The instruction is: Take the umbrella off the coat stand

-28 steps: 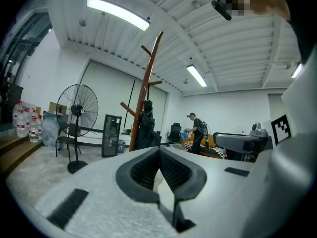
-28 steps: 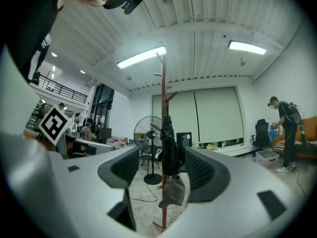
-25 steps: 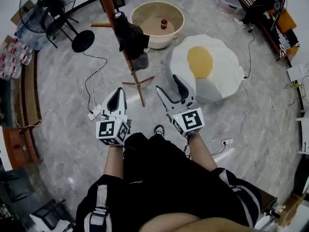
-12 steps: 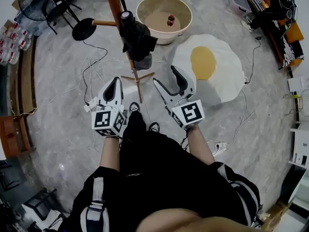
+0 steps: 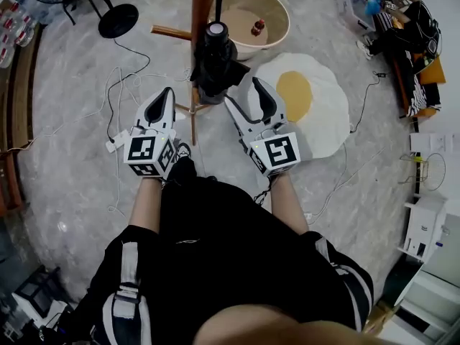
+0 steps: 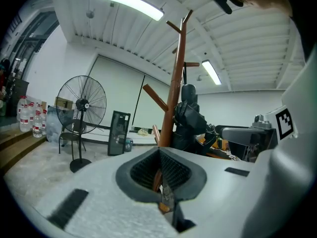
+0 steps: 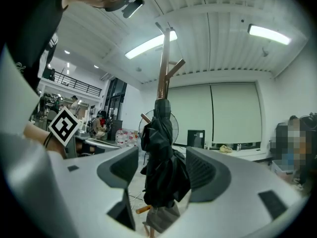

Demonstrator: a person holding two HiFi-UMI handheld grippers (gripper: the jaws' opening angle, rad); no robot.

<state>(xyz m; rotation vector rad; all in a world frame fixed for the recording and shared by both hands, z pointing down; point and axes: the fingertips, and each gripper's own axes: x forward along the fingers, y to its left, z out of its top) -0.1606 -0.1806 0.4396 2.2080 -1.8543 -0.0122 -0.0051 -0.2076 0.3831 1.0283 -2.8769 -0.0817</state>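
A brown wooden coat stand (image 5: 202, 6) rises just ahead of me, with a folded black umbrella (image 5: 215, 60) hanging upright against its pole. My right gripper (image 5: 246, 94) is open, its tips just right of the umbrella's lower end. In the right gripper view the umbrella (image 7: 161, 172) shows framed by the two wide-apart jaws of my right gripper (image 7: 162, 157), still in front of the pads and untouched. My left gripper (image 5: 167, 92) is shut and empty, left of the stand's base. The left gripper view has the pole (image 6: 176, 83) and umbrella (image 6: 190, 118) beyond my left gripper (image 6: 159, 150).
A fried-egg rug (image 5: 302, 99) lies to the right. A round beige tub (image 5: 248, 16) holding a bottle (image 5: 256, 27) stands behind the coat stand. Cables (image 5: 115, 113) and a power strip (image 5: 115, 141) trail over the floor at left, near a fan base (image 5: 118, 20). A person (image 5: 402, 27) sits far right.
Both grippers have moved forward to the coat stand, which now looms close. The umbrella has come up next to the right gripper's open jaws. The left gripper stays shut.
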